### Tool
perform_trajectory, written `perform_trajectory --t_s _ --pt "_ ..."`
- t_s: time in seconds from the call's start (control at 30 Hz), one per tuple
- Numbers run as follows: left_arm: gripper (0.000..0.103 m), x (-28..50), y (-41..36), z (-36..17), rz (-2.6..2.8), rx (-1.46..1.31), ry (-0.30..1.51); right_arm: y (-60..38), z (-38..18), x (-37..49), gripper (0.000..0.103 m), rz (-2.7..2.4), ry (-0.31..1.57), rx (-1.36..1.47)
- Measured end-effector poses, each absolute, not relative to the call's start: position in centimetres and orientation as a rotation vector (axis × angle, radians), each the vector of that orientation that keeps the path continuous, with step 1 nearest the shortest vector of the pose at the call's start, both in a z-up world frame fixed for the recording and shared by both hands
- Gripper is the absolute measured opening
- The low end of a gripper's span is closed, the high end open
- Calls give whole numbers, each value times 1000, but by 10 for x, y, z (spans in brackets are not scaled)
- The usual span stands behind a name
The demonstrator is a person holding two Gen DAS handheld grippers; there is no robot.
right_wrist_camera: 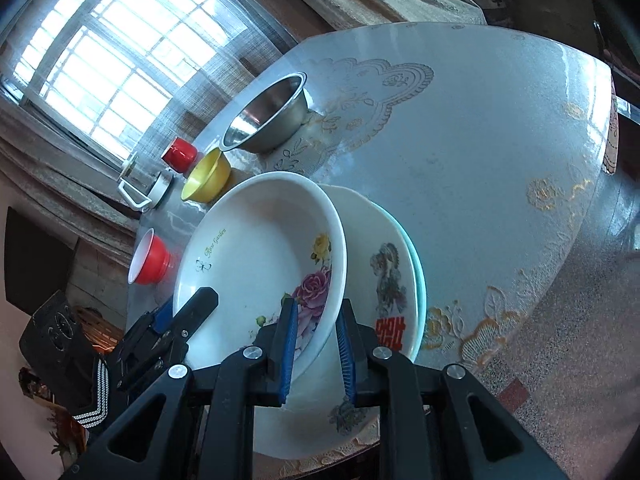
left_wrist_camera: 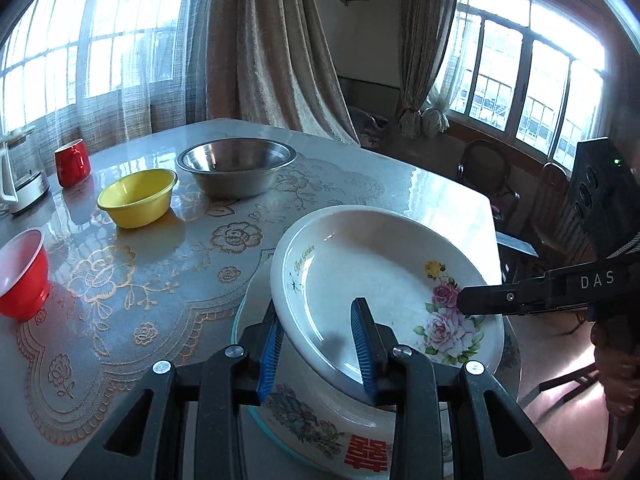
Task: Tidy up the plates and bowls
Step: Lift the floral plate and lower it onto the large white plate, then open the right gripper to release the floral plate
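Fingers [left_wrist_camera: 362, 344] of the left gripper [left_wrist_camera: 318, 350] straddle the near rim of the white rose-printed ceramic plate [left_wrist_camera: 360, 264], blue pads either side with some gap showing, so a firm grip cannot be told; the right gripper [right_wrist_camera: 316, 350] brackets the opposite rim likewise, reaching in level from the side. The plate sits tilted atop a white plate with a red emblem [right_wrist_camera: 384, 256] on the lace-covered bench [left_wrist_camera: 160, 280]. Glazed ceramic looks stiff, slippery and breakable, so the rim is probably the best hold
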State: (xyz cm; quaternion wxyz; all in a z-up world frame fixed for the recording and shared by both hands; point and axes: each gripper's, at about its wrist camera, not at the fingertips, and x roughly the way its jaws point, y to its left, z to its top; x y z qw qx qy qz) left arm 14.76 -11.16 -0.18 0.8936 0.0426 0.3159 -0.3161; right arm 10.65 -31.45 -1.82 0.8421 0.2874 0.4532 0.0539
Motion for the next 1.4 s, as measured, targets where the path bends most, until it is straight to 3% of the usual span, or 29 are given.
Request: perform_trajectory --t_s 0.5,0.67,0.93,1.4 --pt "44 152 -119 -11 -733 141 753 -309 -16 101 27 58 1029 537" --pt "49 155 -117 -11 -791 115 813 -311 -12 104 36 45 1059 571" --pt "62 151 -117 -9 -860 112 843 -318 -12 105 37 26 1066 614" --pt "69 148 -107 -2 -892 117 834 -315 -2 107 39 -20 1043 533"
